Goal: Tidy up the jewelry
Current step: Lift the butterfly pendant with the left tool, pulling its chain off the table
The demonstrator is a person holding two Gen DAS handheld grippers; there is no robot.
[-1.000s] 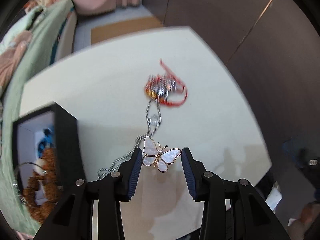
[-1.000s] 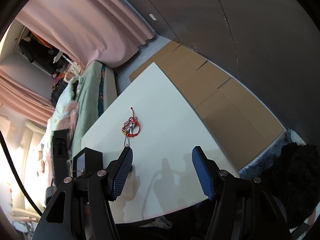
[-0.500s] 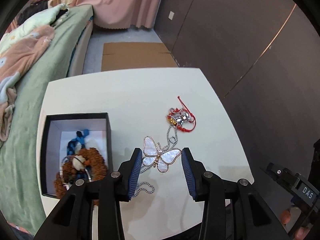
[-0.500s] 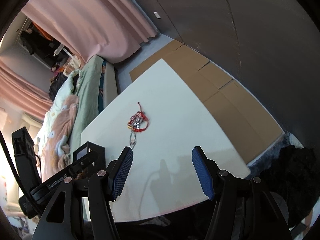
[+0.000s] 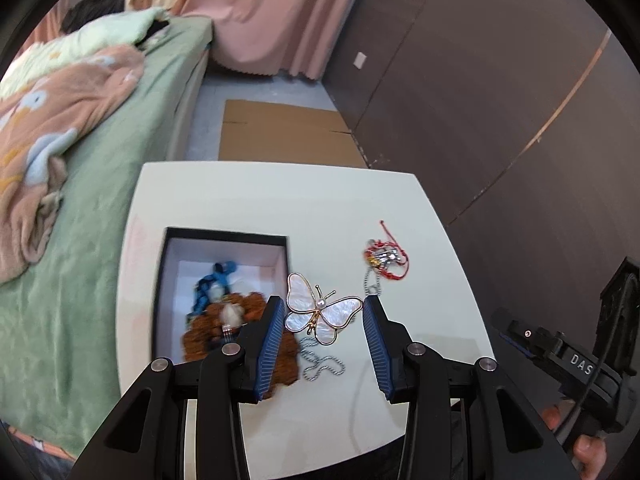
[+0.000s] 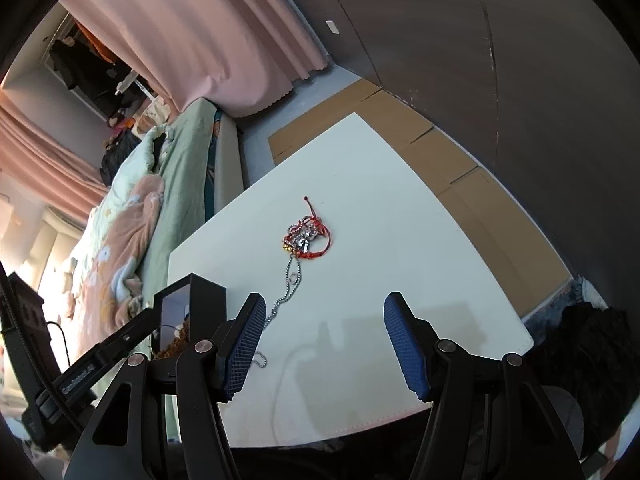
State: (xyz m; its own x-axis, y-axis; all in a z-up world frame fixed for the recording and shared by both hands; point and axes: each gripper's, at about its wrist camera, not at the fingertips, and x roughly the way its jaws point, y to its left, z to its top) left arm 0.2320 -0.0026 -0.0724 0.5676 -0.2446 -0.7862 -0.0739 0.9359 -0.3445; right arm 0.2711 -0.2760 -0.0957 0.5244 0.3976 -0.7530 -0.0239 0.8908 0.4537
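Note:
My left gripper [image 5: 322, 312] is shut on a pearly butterfly pendant [image 5: 320, 310], held above the table beside the right edge of an open black jewelry box [image 5: 224, 236]. Its silver chain [image 5: 320, 364] hangs down and trails on the table. The box holds brown beads [image 5: 208, 332] and a blue piece [image 5: 214, 280]. A tangle of red cord and silver jewelry [image 5: 386, 258] lies on the white table [image 5: 280, 196]; it also shows in the right wrist view [image 6: 306, 238]. My right gripper [image 6: 324, 336] is open and empty above the table's near part.
A bed with green and peach bedding [image 5: 80, 128] runs along the table's left side. Flat cardboard [image 5: 280, 132] lies on the floor beyond the table. A dark wall [image 5: 500, 100] stands to the right. The box [image 6: 192, 304] sits left of my right gripper.
My left gripper has lifted and carried the butterfly pendant leftward from near the red tangle to the box's edge, dragging its chain. The right gripper stayed open and shifted only slightly.

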